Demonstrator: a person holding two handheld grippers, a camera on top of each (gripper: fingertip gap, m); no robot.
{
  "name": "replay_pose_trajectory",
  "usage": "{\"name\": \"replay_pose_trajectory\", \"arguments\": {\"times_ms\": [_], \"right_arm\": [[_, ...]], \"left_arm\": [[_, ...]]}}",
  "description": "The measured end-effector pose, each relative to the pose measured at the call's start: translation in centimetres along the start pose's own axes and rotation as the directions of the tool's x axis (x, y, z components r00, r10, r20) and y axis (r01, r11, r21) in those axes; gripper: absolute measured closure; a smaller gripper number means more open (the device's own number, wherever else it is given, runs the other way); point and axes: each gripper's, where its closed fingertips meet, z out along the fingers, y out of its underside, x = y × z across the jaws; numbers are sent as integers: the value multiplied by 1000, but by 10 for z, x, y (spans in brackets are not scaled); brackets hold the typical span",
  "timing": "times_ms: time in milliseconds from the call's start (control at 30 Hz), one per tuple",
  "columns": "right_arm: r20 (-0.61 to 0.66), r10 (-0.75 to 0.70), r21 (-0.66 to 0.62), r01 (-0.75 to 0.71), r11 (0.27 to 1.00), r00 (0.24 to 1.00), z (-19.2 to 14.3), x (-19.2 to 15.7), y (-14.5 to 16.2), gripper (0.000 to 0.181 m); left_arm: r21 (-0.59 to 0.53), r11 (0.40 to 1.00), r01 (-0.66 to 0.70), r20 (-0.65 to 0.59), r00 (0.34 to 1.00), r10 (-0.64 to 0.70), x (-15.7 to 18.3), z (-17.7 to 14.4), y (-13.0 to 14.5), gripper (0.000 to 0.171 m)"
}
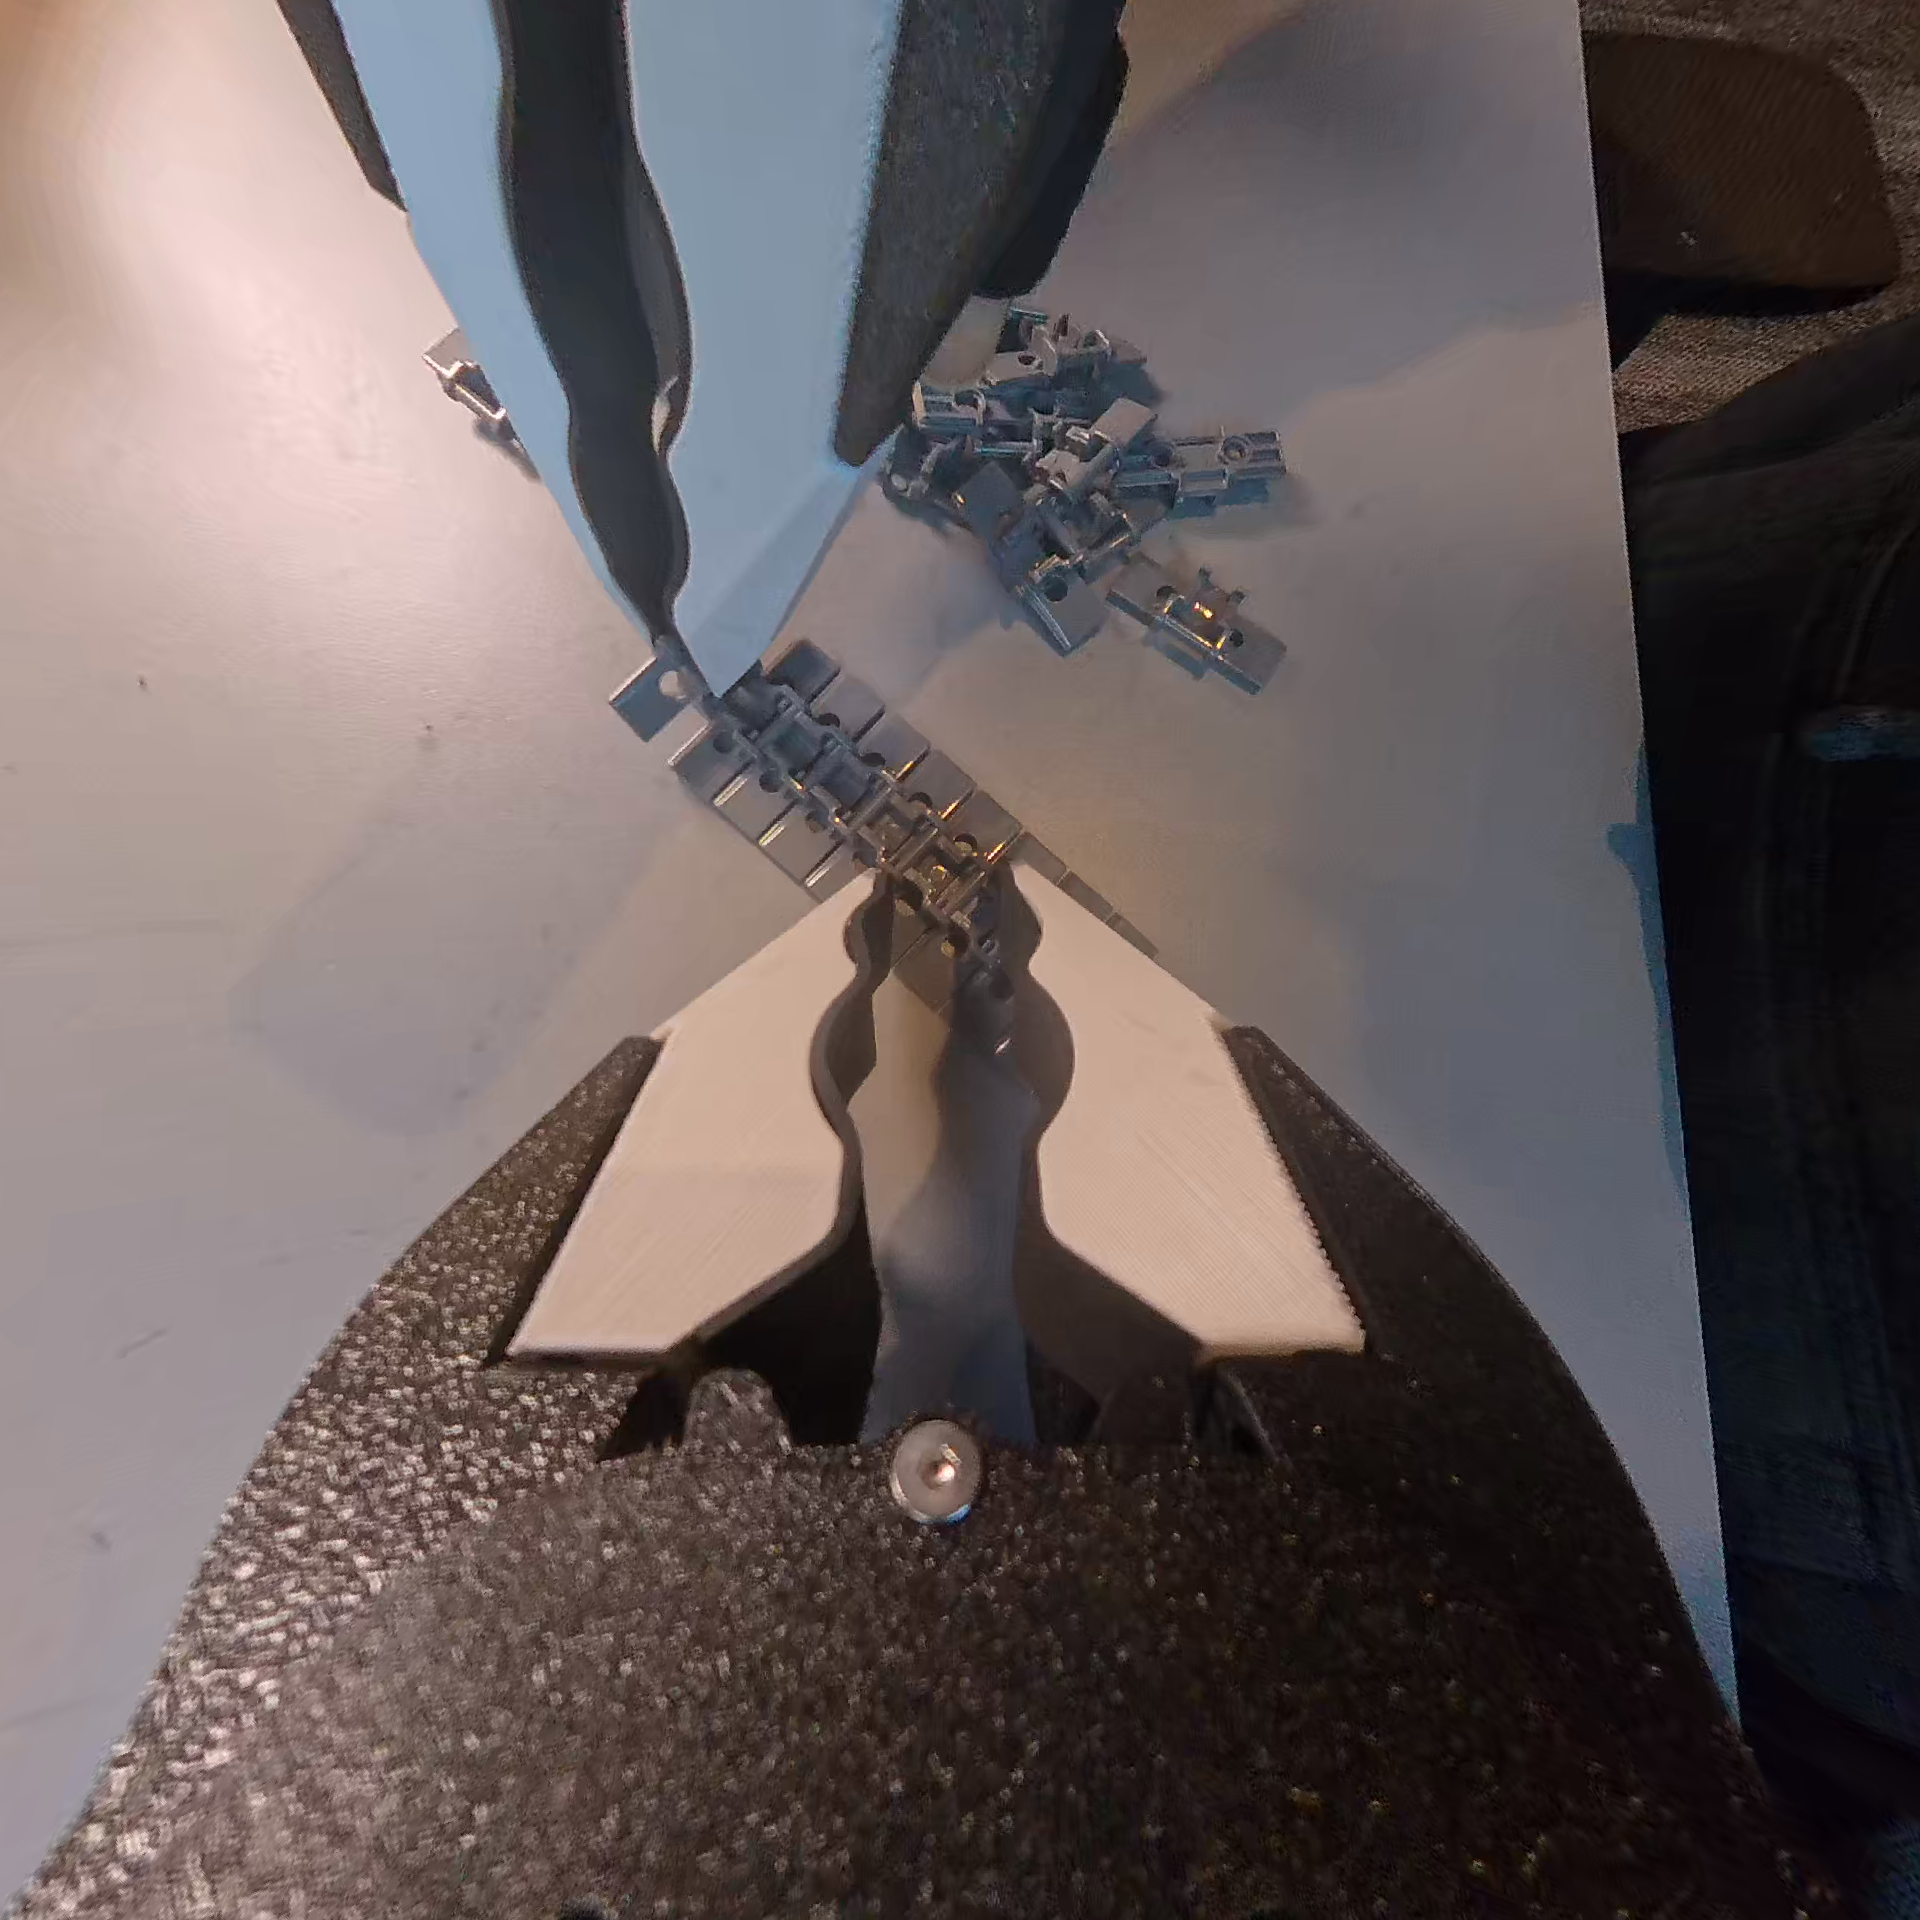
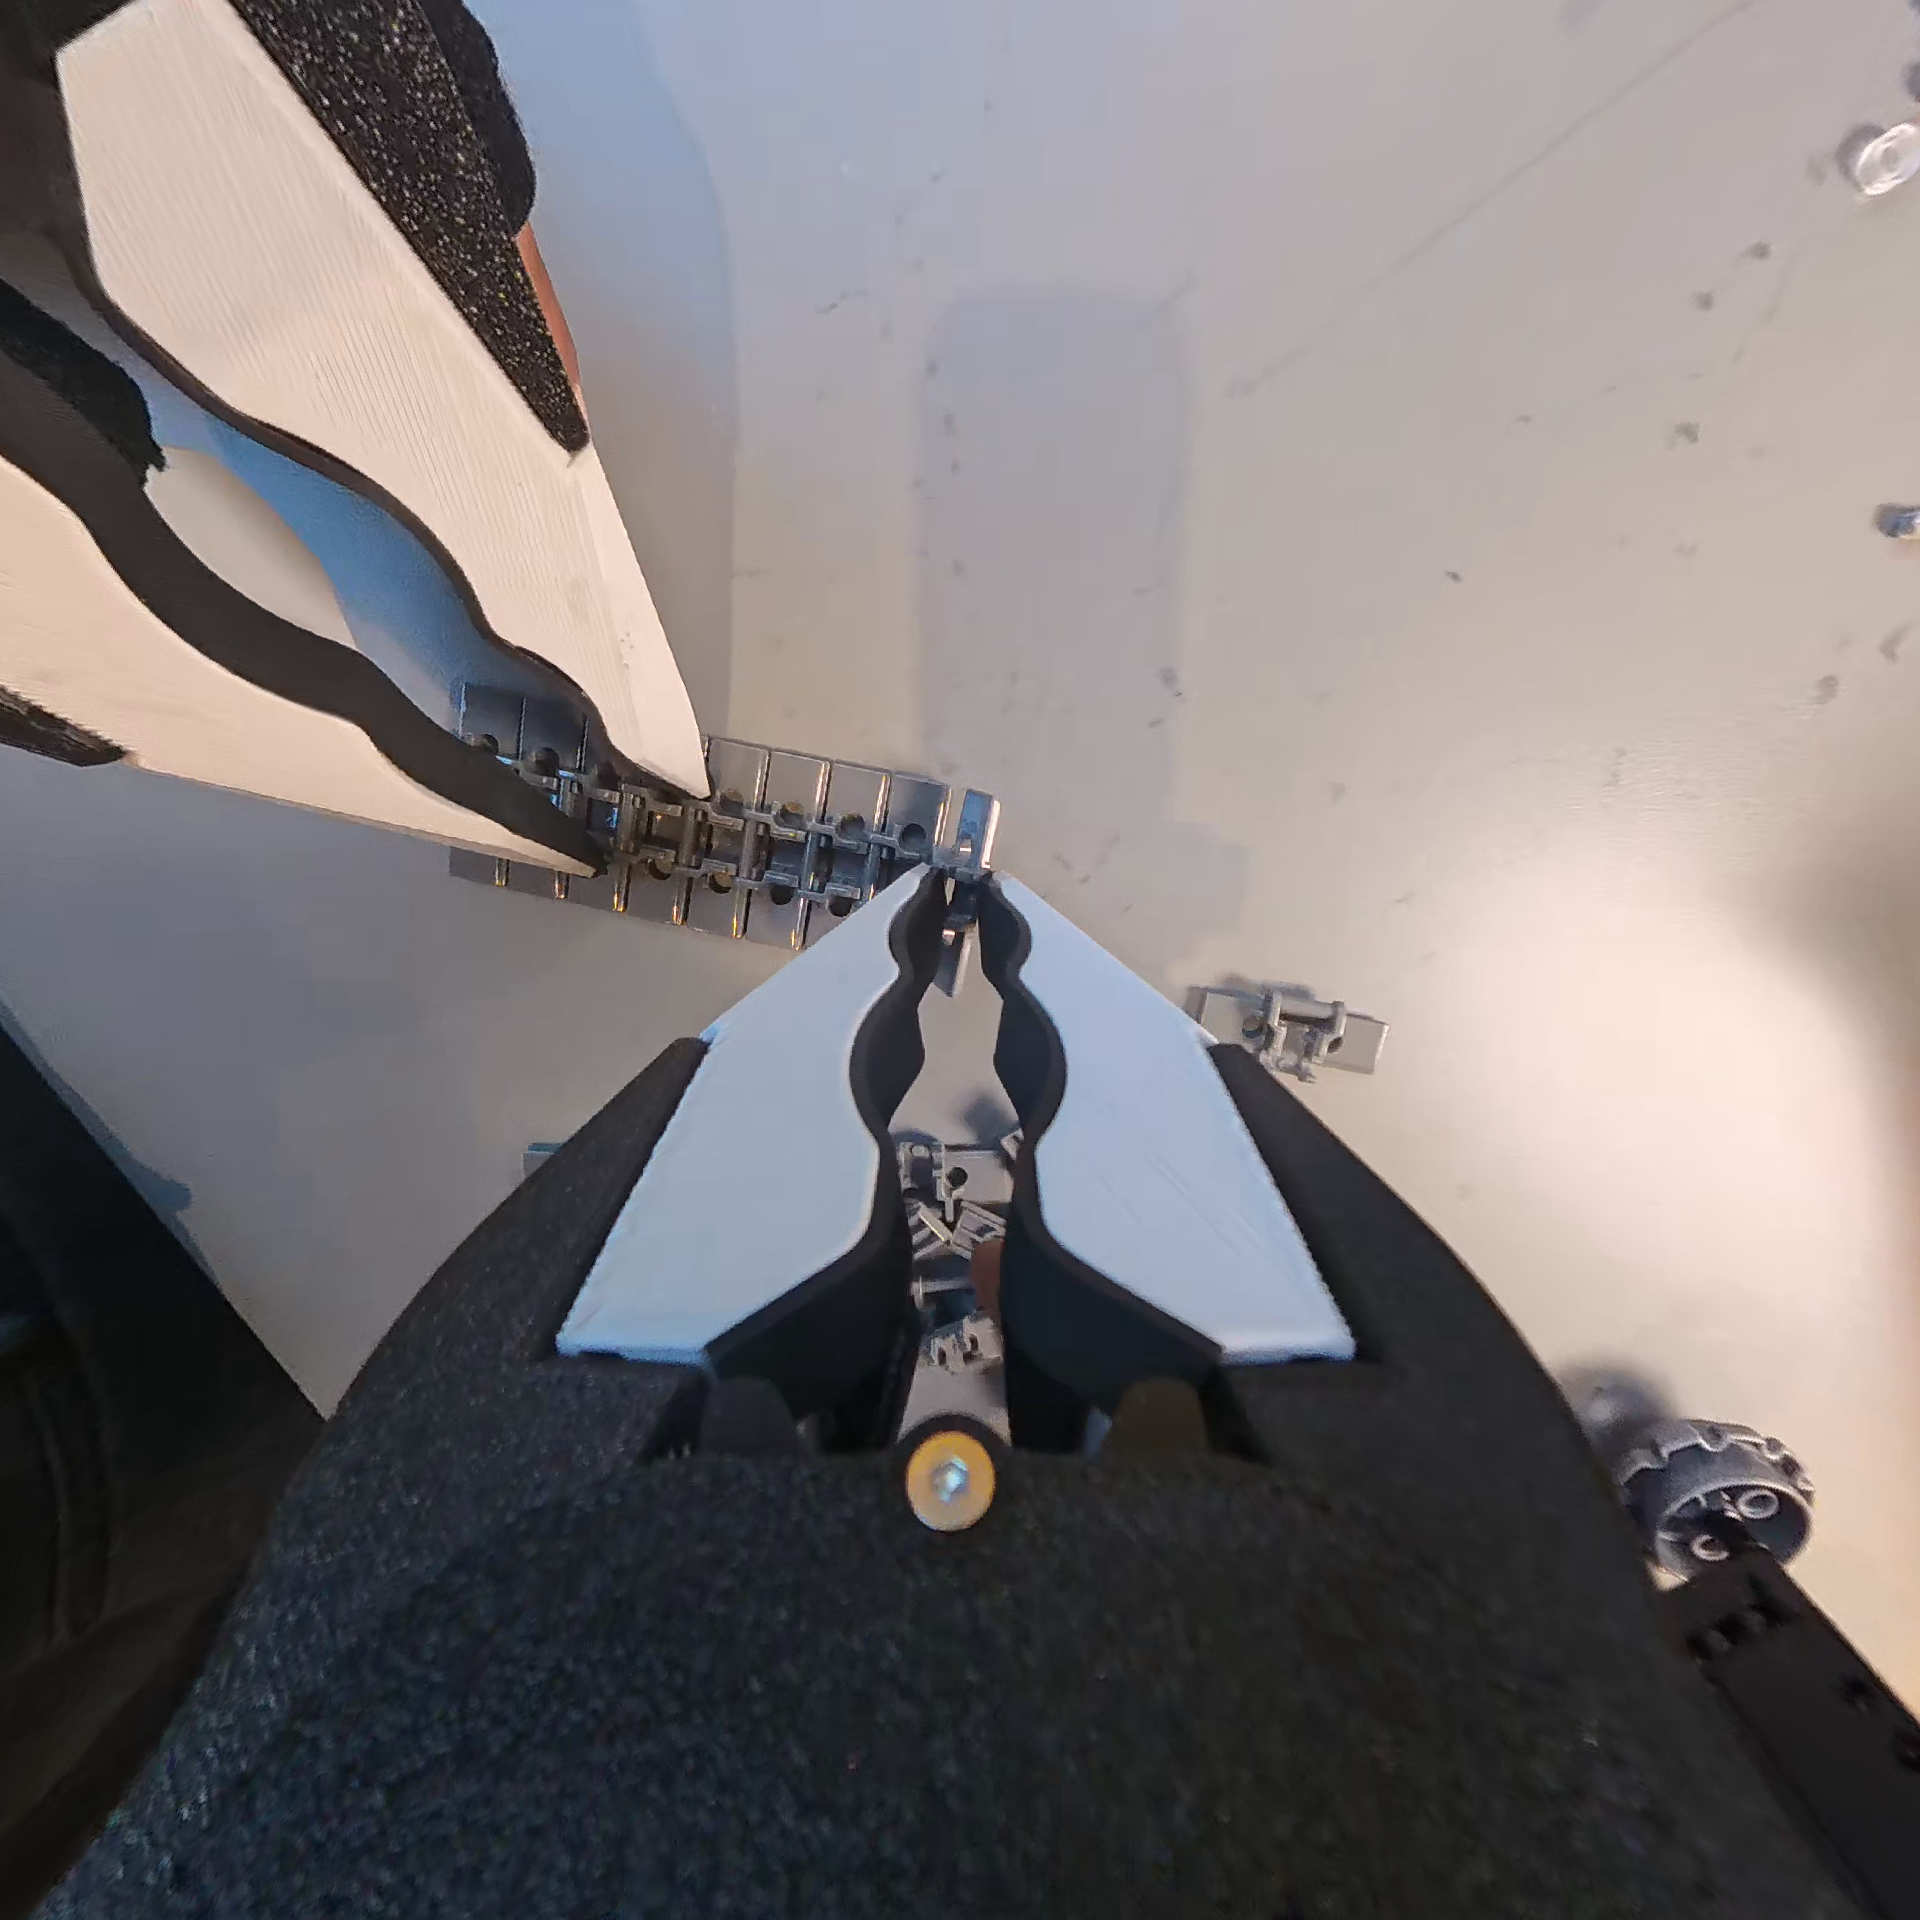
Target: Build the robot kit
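A chain of grey plastic track links (image 1: 821,769) lies on the white table (image 1: 260,831). My left gripper (image 1: 945,899) is shut on the near end of the chain, fingertips on either side of its centre ridge. My right gripper (image 1: 681,670) comes in from above and is shut on a single grey link (image 1: 646,704) held against the chain's far end. In the right wrist view my right gripper (image 2: 961,878) pinches that link (image 2: 975,826) at the right end of the chain (image 2: 800,831). The left gripper (image 2: 649,826) clamps the chain from the upper left.
A pile of loose grey links (image 1: 1081,499) lies beyond the chain, also visible between my right fingers (image 2: 951,1226). One loose link (image 2: 1288,1023) lies to the right. A grey wheel (image 2: 1714,1496) on a black beam (image 2: 1787,1683) sits lower right. The table edge (image 1: 1652,935) borders dark fabric. The gap from one gripper's tips to the other's is roughly 6 cm.
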Motion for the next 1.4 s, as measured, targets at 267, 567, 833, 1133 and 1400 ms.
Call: {"name": "replay_pose_trajectory", "arguments": {"times_ms": [267,567,833,1133,1400], "right_arm": [[14,-53,-52,54,997,998,2,0,0,175],[131,31,57,-39,998,991,-9,14,-4,146],[191,68,233,-113,966,979,-27,20,-10,146],[132,-61,204,33,978,989,-38,29,8,146],[94,-310,52,306,951,946,-26,19,50,156]], "left_arm": [[4,1000,4,-1,1000,-4,1,0,0,153],[7,1000,18,-8,1000,-17,1,0,0,153],[7,1000,27,-23,999,-27,2,0,0,153],[-5,1000,26,-44,999,-26,1,-3,3,153],[44,997,60,-71,996,-56,-8,-17,1,153]]}}
